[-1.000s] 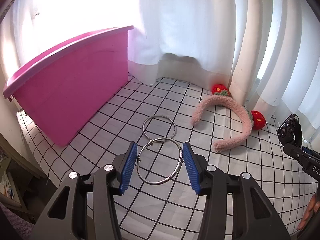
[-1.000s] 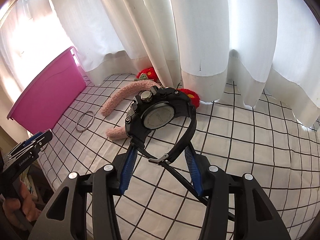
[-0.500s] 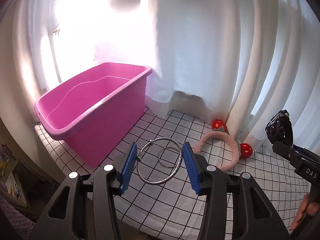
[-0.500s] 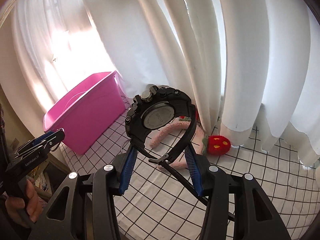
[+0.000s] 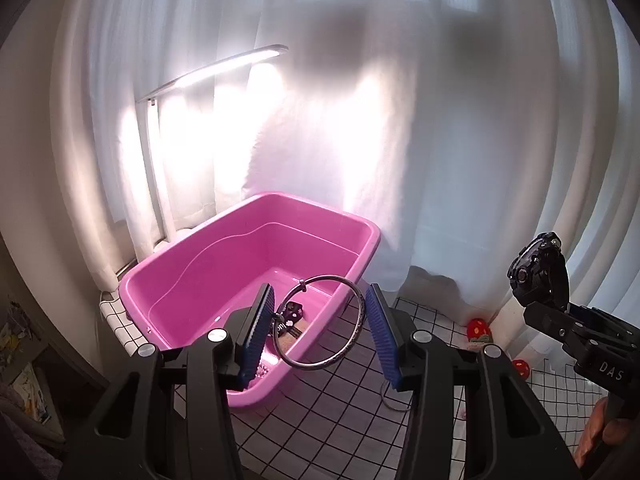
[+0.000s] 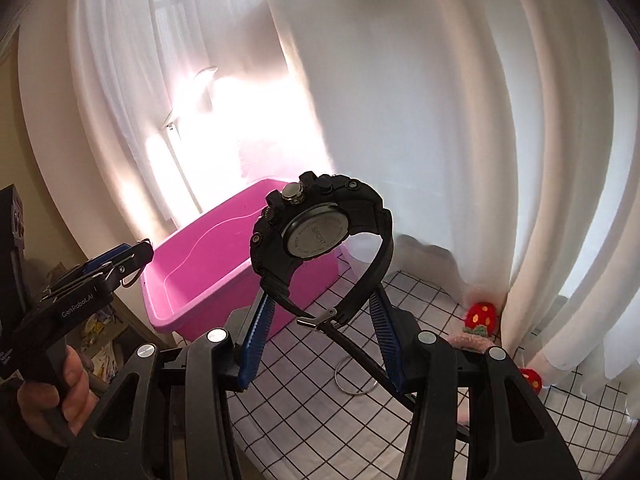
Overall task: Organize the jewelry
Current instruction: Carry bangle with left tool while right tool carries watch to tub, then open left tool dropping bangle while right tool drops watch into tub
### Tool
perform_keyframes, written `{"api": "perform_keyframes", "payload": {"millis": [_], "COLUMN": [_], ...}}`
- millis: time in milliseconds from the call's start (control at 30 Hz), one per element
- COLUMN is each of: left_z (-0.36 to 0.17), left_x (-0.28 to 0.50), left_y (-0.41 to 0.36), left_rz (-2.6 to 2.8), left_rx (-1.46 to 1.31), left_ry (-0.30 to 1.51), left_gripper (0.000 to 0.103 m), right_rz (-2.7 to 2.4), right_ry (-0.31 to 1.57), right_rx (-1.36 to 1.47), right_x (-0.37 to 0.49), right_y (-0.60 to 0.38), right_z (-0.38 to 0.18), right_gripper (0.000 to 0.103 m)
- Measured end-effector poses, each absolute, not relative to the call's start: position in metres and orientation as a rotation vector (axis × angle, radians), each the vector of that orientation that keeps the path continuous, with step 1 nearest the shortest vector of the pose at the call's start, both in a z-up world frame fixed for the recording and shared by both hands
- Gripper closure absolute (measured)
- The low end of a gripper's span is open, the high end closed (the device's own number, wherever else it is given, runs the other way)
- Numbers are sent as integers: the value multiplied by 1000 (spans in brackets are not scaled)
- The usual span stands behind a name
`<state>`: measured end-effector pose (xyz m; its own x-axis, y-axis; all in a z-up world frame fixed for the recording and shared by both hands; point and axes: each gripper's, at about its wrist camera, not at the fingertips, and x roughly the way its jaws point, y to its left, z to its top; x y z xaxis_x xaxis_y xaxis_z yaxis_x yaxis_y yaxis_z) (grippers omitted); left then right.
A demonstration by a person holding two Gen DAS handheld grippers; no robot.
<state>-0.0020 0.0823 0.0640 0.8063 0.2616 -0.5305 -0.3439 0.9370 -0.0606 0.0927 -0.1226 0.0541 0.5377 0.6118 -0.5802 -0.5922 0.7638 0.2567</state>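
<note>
My left gripper (image 5: 320, 330) is shut on a silver bangle (image 5: 356, 344), held in the air over the near right corner of the pink tub (image 5: 256, 248). Small dark pieces of jewelry (image 5: 294, 312) lie on the tub's floor. My right gripper (image 6: 320, 332) is shut on the strap of a black sport watch (image 6: 316, 224), lifted high with its case back facing me; the tub (image 6: 208, 264) lies beyond it to the left. In the left wrist view the watch (image 5: 538, 276) and right gripper appear at the right edge. A second silver bangle (image 6: 354, 376) rests on the checked cloth (image 6: 420, 304).
White curtains (image 5: 400, 120) hang behind the table, with a lit desk lamp (image 5: 216, 70) behind the tub. A pink fuzzy headband with red strawberry ends (image 6: 482, 314) lies by the curtain. A person's hand (image 6: 48, 392) grips the left tool. Clutter sits below the table's left edge.
Both grippers rose and swung left toward the pink tub, carrying the bangle and the watch. The tub's inside came into view. The second bangle and the headband stayed on the cloth.
</note>
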Motion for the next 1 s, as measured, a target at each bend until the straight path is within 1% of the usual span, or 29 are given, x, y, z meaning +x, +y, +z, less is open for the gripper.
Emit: {"api": "perform_keyframes", "payload": {"millis": [233, 433, 667, 1000], "left_z": [61, 45, 17, -23], "left_x": [32, 61, 78, 107], "left_y": [174, 229, 256, 279], "left_rz": [324, 301, 290, 345], "left_rx": [-160, -172, -230, -289], "left_ry": [572, 631, 715, 888], "left_gripper": [57, 57, 57, 57], "right_rz": [784, 798, 818, 838], "right_ry": [730, 782, 877, 1108], "right_rx": [42, 8, -102, -157], "right_x": [129, 155, 187, 224], "right_y": [-22, 47, 106, 149], "right_z": [58, 48, 31, -15], "right_gripper": [56, 56, 56, 56]}}
